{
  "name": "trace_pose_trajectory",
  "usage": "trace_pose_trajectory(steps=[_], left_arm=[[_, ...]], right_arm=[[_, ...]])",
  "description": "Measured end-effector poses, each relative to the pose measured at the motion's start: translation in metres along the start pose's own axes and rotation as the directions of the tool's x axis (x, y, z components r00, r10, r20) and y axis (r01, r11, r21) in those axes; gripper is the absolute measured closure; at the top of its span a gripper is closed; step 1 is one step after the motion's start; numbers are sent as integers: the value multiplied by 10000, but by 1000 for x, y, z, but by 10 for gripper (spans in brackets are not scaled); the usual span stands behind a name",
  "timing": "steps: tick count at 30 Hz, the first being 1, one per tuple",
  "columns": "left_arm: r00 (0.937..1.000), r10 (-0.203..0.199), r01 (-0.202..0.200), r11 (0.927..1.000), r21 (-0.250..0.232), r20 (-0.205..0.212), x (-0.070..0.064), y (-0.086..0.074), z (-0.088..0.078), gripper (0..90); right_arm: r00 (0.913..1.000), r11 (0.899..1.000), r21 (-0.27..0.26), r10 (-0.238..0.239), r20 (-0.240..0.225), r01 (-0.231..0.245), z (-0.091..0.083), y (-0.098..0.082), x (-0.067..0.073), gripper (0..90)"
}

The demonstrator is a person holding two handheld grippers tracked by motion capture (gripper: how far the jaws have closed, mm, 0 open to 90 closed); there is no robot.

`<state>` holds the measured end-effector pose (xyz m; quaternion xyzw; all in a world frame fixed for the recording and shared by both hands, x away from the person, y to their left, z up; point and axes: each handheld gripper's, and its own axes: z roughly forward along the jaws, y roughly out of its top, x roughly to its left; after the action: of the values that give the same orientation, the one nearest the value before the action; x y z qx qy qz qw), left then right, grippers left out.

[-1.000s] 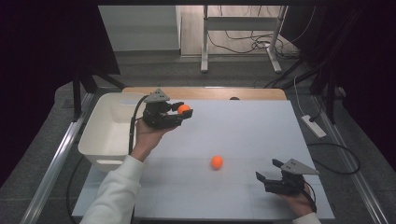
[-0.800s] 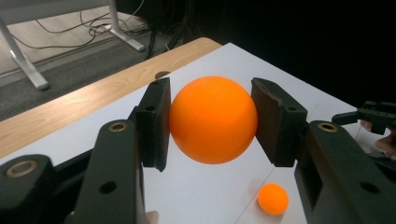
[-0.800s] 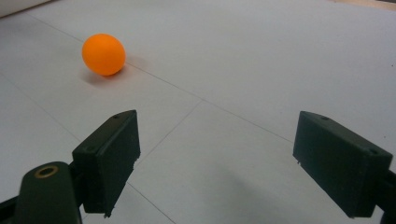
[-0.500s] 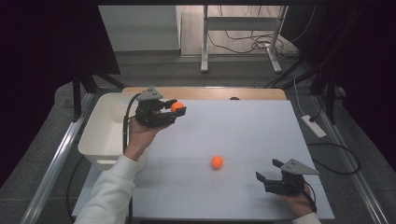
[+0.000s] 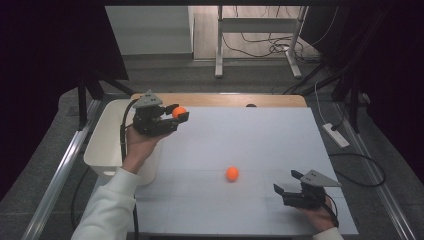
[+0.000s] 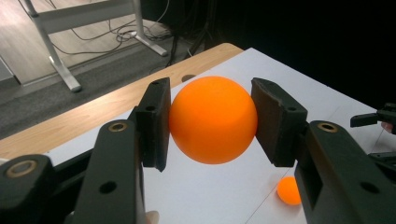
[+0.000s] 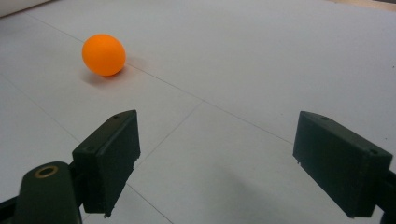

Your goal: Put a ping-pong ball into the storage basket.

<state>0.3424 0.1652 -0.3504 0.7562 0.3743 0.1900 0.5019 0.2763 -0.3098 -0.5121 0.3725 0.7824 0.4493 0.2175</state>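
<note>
On the white tabletop (image 5: 250, 145) an orange ball (image 5: 232, 173) is sitting; left gripper (image 5: 176, 114) is clamping another ball (image 6: 212, 119), right gripper (image 5: 285, 186) is gaping; dark room hiding details.

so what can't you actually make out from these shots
- Inside of the white bin: high view, the left forearm and left tongs cover much of it.
- Back of the held orange ball: left gripper view, the jaws cover its sides.
- Right tongs: high view, too small to show jaw detail.

no readable text, labels, numbers or signs anywhere
</note>
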Motion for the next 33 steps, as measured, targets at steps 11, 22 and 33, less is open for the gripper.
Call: trace_pose_trajectory(steps=[11,22,33], left_arm=[[9975,-373,376,9993,49,-595,13,-5,-15,500],[9920,-674,674,9977,-34,-1065,27,-10,-36,500],[9824,-1079,1079,9941,-83,-1523,43,-16,-51,500]], right_arm=[[10000,10000,-17,29,37,-29,0,0,-1,148],[10000,10000,-5,23,83,-23,0,0,-1,148],[9998,9999,88,55,185,-56,0,0,-1,149]])
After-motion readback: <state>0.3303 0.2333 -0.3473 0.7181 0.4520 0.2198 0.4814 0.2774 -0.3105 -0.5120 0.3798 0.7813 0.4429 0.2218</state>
